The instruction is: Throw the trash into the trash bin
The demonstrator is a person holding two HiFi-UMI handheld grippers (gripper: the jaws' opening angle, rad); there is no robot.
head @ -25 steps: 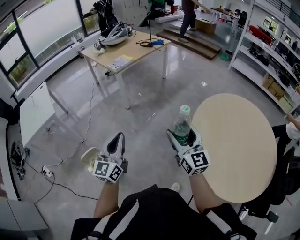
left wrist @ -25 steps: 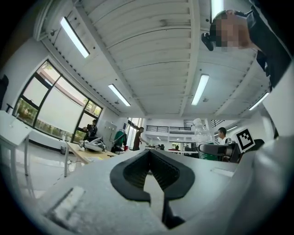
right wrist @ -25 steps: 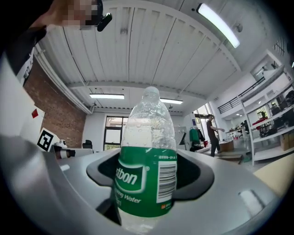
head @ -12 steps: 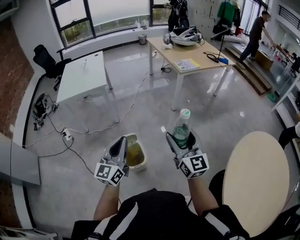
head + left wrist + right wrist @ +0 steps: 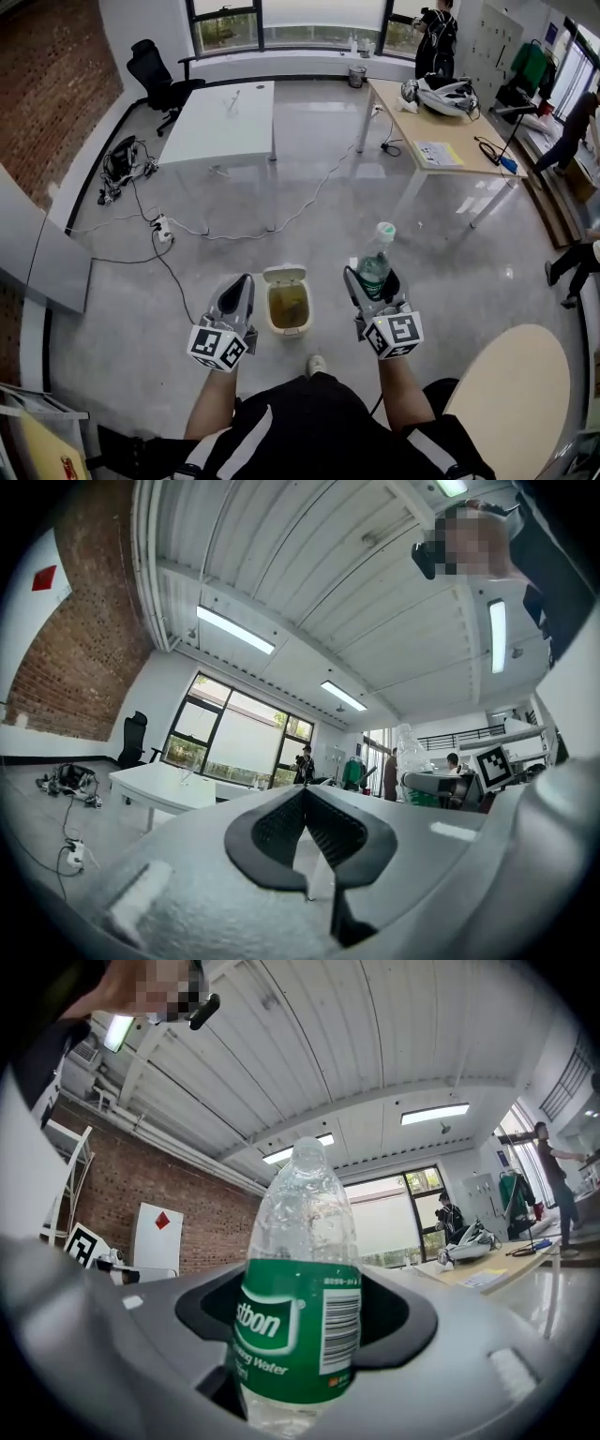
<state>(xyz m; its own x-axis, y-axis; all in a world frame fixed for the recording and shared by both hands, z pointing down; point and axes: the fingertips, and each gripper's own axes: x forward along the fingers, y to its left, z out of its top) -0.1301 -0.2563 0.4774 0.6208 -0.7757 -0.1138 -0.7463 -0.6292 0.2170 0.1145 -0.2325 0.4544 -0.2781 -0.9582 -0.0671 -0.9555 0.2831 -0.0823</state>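
You stand on a grey polished floor (image 5: 309, 216) in a big room with a brick wall (image 5: 56, 84), a white table (image 5: 220, 122), a wooden table (image 5: 450, 141) and a round table (image 5: 516, 394) at your right. The bin (image 5: 270, 311) sits on the floor just ahead of your feet, lid up (its inside looks yellowish; the contents can't be made out). Your right gripper (image 5: 371, 274) clamps the bottle (image 5: 378, 258) upright, to the right of the bin. Your left gripper (image 5: 242, 281) is closed on nothing.

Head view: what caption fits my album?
Right gripper holds a clear green-labelled plastic bottle near an open cream trash bin.
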